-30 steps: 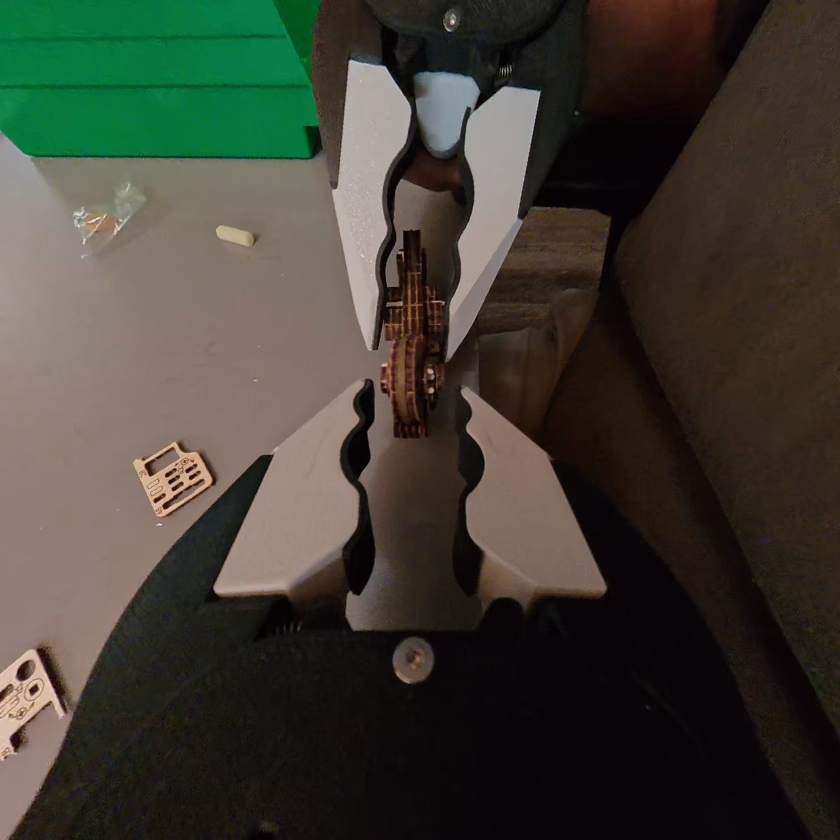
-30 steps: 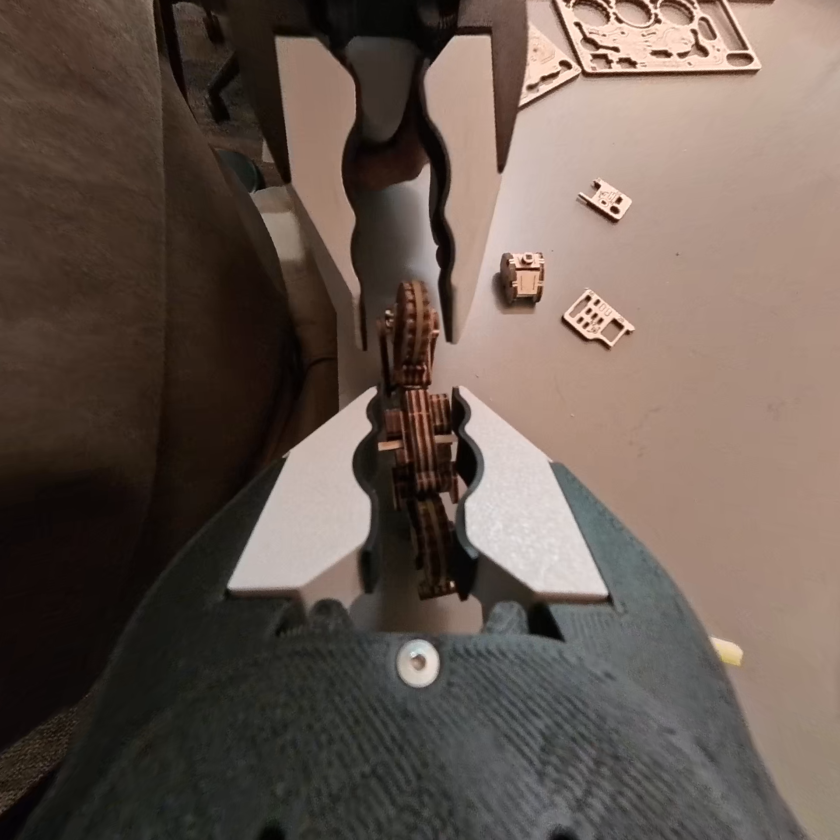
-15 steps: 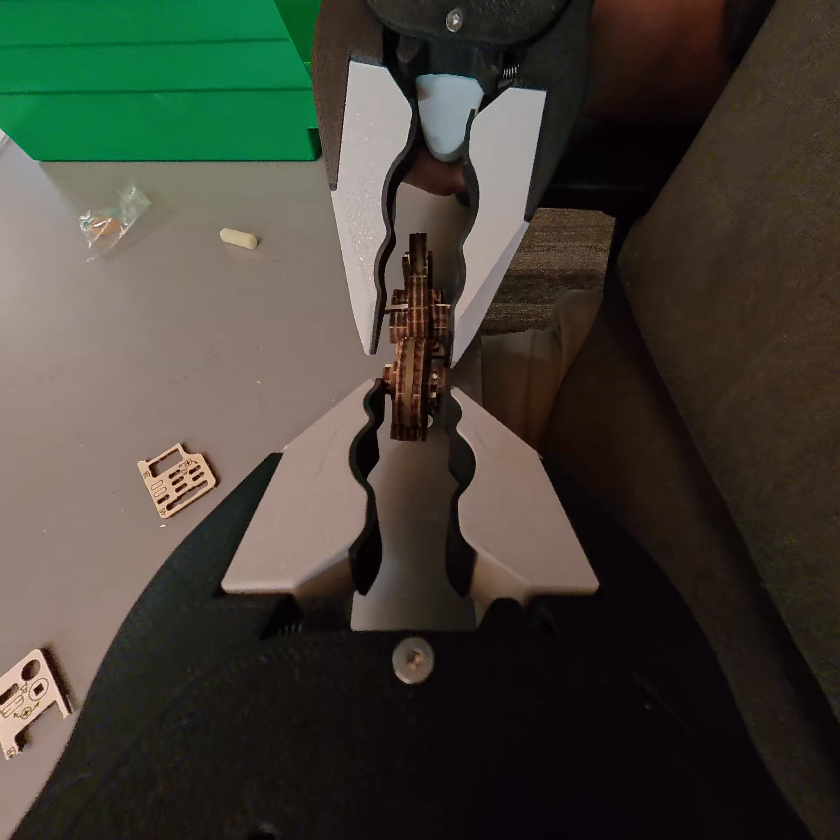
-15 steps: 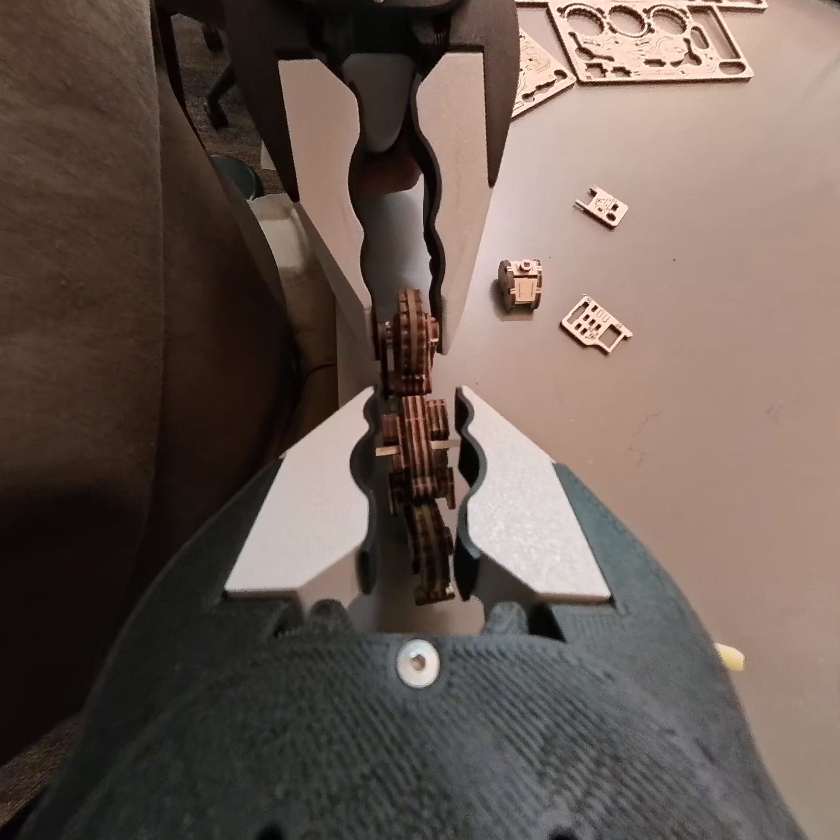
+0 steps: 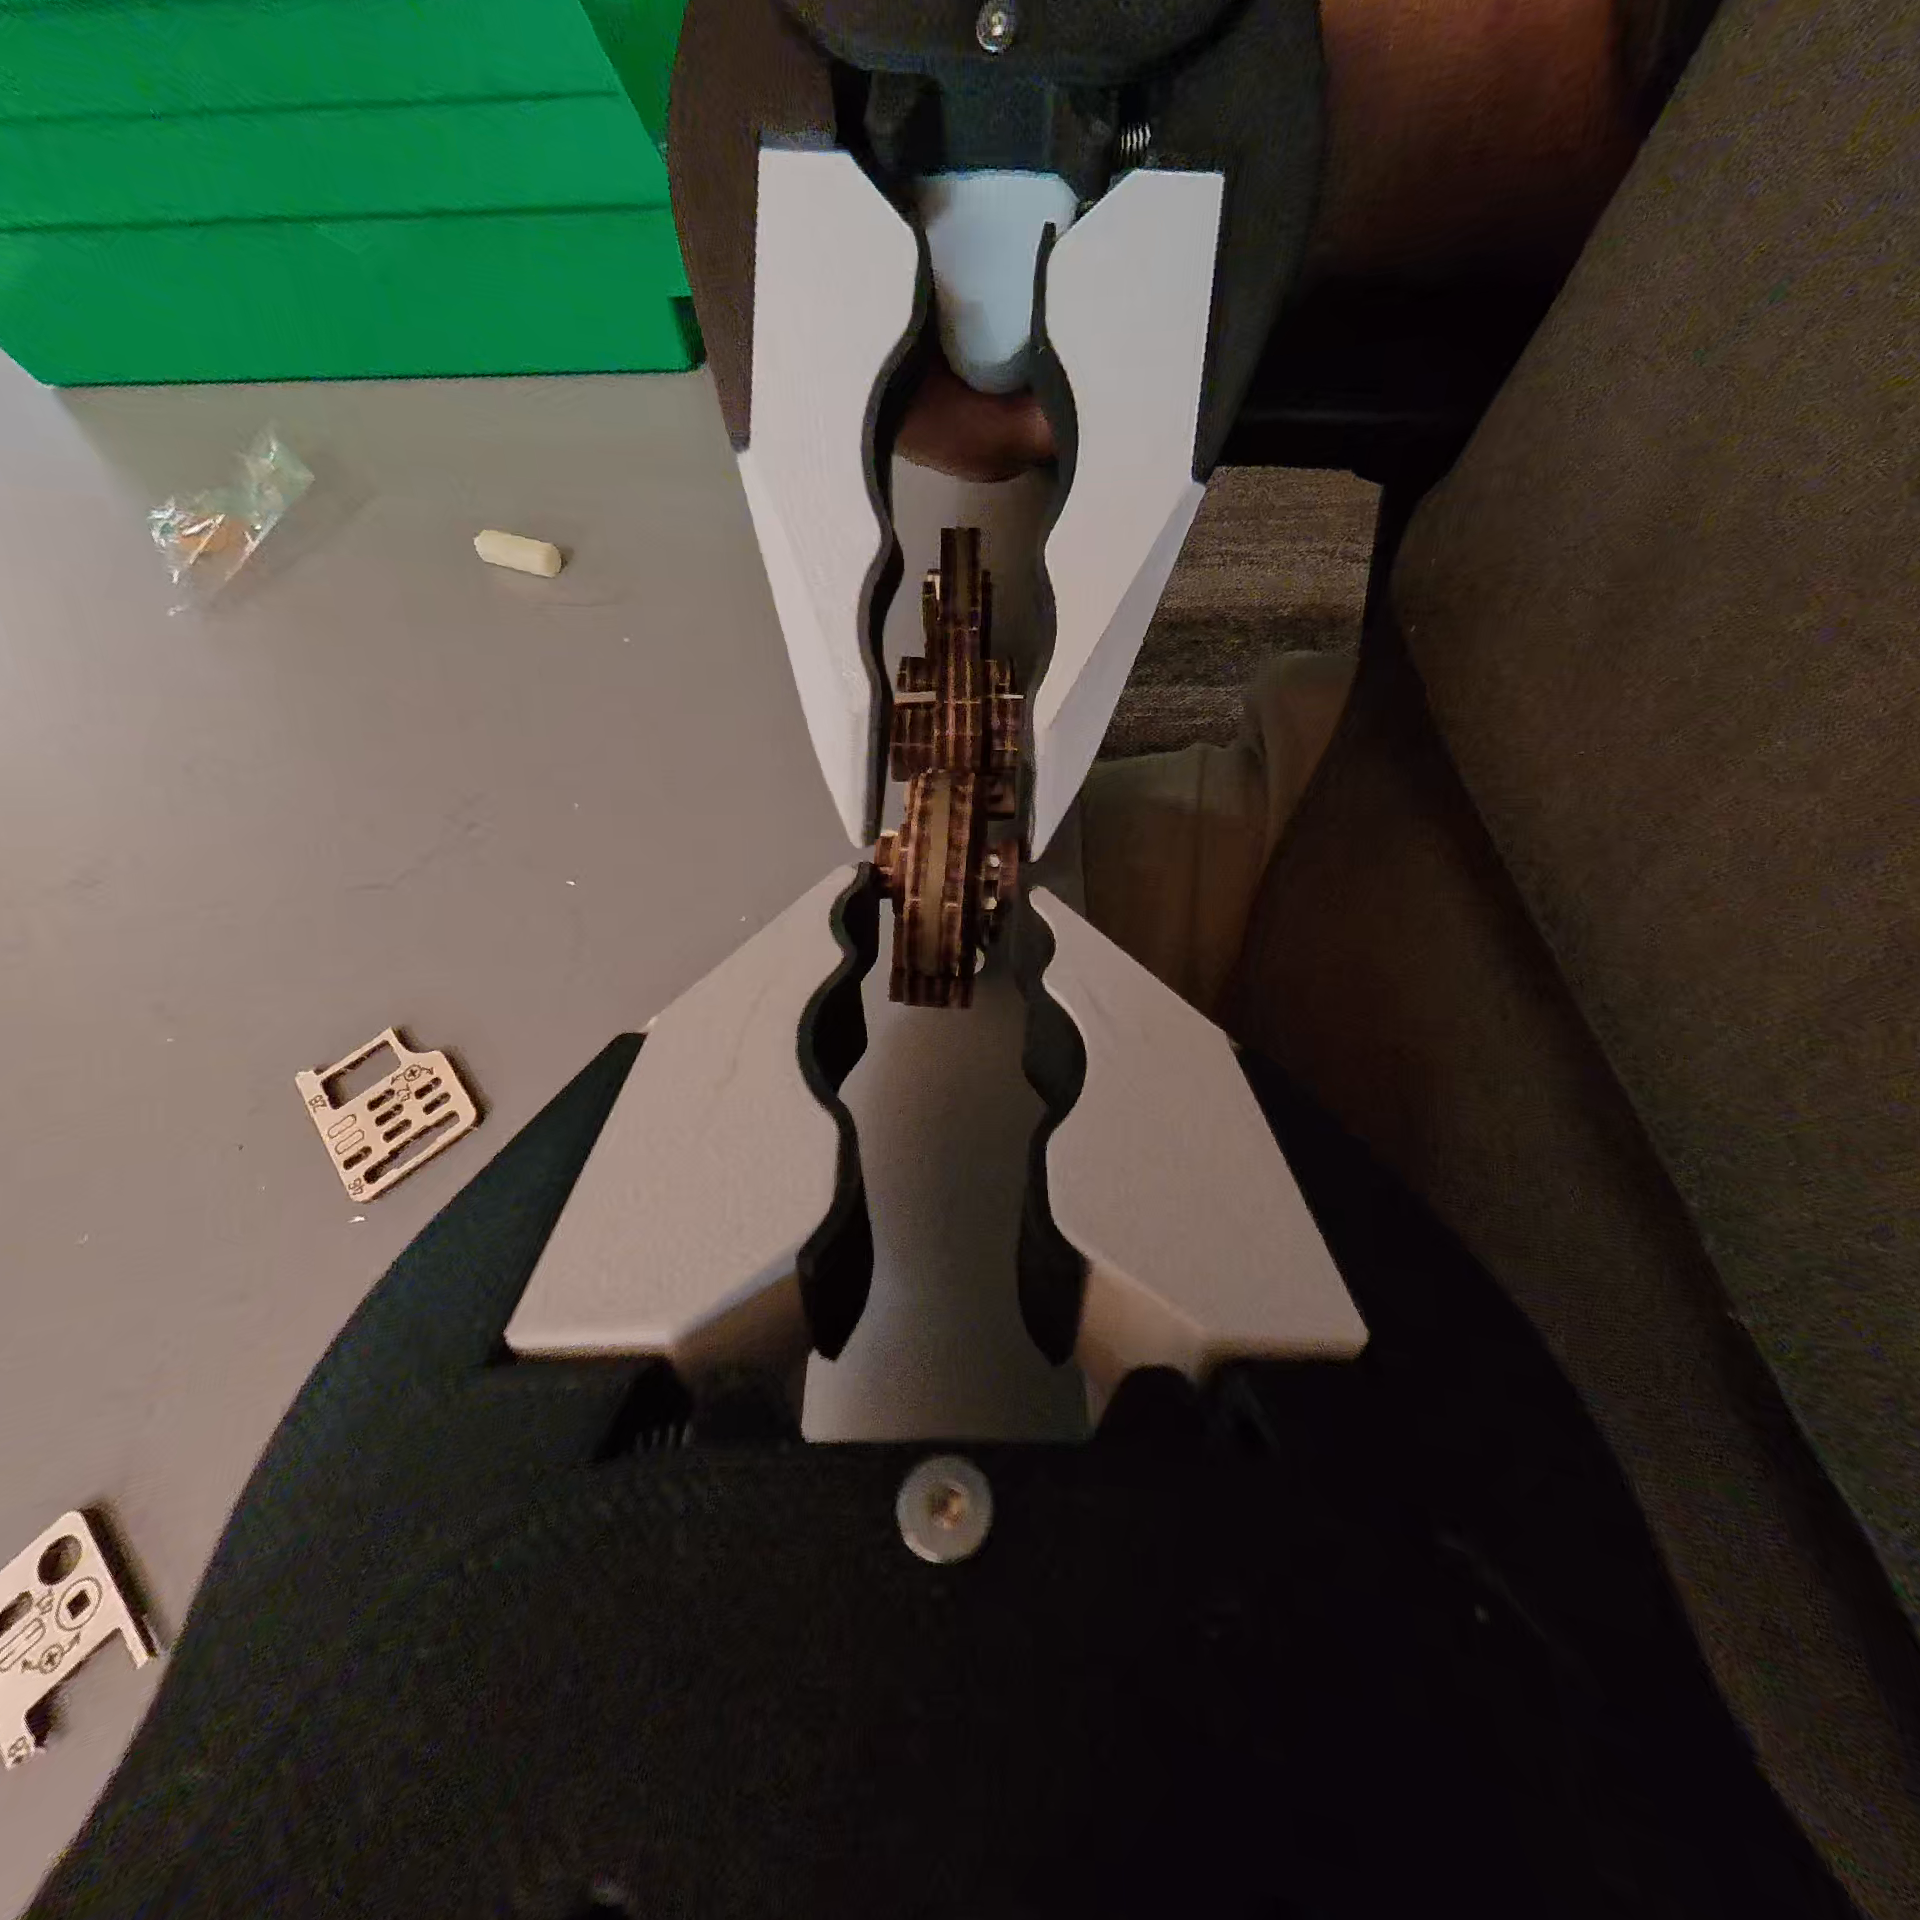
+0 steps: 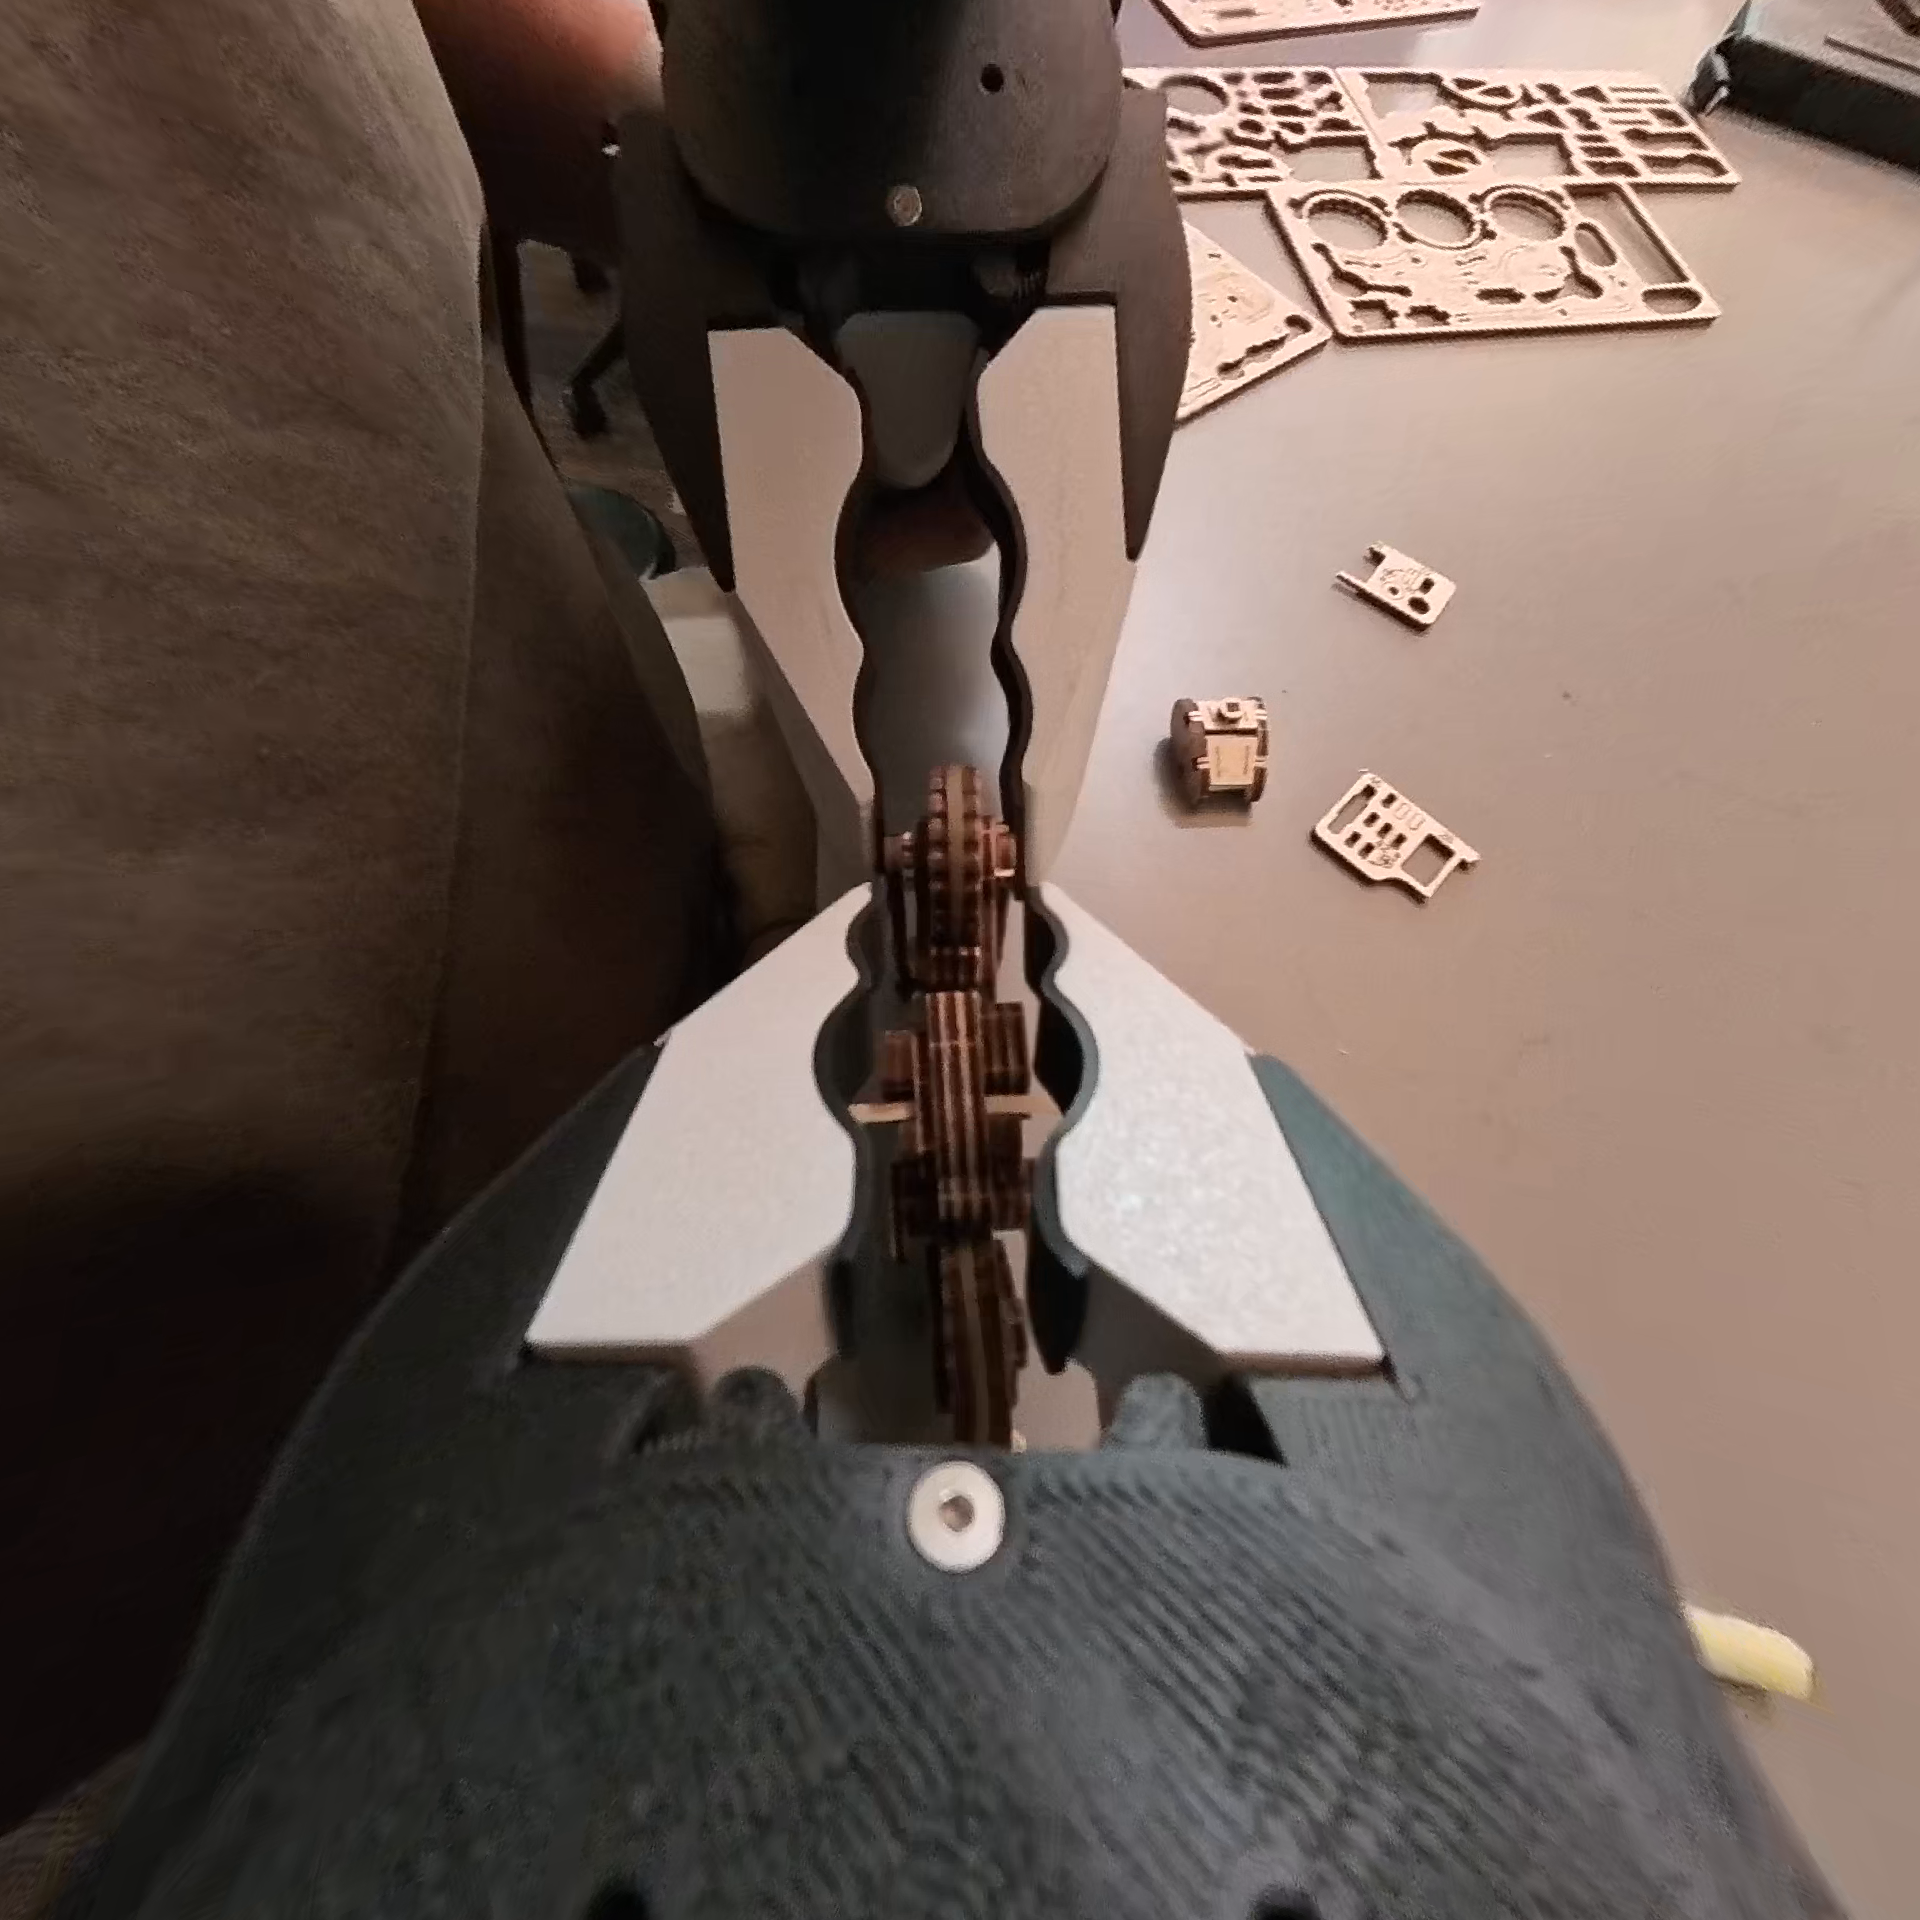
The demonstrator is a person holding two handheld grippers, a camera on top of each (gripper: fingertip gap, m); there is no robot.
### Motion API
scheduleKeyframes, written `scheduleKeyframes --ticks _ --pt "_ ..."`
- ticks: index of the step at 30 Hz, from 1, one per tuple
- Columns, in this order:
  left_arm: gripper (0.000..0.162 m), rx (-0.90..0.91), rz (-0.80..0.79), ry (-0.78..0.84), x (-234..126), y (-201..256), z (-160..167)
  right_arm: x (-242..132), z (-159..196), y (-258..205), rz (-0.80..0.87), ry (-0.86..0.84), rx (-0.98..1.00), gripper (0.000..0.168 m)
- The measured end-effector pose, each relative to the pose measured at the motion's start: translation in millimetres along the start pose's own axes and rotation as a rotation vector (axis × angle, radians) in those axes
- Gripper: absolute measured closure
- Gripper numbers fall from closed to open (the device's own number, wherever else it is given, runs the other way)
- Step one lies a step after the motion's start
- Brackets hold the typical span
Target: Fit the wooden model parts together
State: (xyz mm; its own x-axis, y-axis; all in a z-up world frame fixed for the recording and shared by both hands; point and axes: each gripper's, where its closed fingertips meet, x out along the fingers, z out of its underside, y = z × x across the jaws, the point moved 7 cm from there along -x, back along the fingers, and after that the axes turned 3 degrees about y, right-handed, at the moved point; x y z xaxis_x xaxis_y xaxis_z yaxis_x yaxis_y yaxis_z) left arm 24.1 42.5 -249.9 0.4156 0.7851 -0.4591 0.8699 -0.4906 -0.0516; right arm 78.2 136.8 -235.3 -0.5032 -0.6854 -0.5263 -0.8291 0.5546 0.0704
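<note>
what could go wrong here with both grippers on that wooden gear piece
1. The left gripper has only its tips on the wooden gear assembly, so that end may slip or twist free.
2. The right gripper faces it tip to tip; pushing further could knock the tips together or strain the thin layered wood.
3. The assembly is held at the table edge, so a drop may land off the table.

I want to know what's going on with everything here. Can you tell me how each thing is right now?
Wooden model: held in the air.
Right gripper: shut on it.
Left gripper: closing in, grip unclear.
Small wooden block: on the table.
Flat wooden pieces: lying loose.
Wooden sheets: parts punched out.
</note>
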Motion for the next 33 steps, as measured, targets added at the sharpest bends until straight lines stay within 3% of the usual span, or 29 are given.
scheduleKeyframes --ticks 19,33 --pt "0.135 -0.046 0.066 0.064 -12 -2 -1 -2 0 -2 -0.004 0.011 -0.007 0.151" --pt "0.14 -0.094 0.099 0.082 -13 -3 -1 -1 2 -2 -0.015 0.012 0.001 0.146"
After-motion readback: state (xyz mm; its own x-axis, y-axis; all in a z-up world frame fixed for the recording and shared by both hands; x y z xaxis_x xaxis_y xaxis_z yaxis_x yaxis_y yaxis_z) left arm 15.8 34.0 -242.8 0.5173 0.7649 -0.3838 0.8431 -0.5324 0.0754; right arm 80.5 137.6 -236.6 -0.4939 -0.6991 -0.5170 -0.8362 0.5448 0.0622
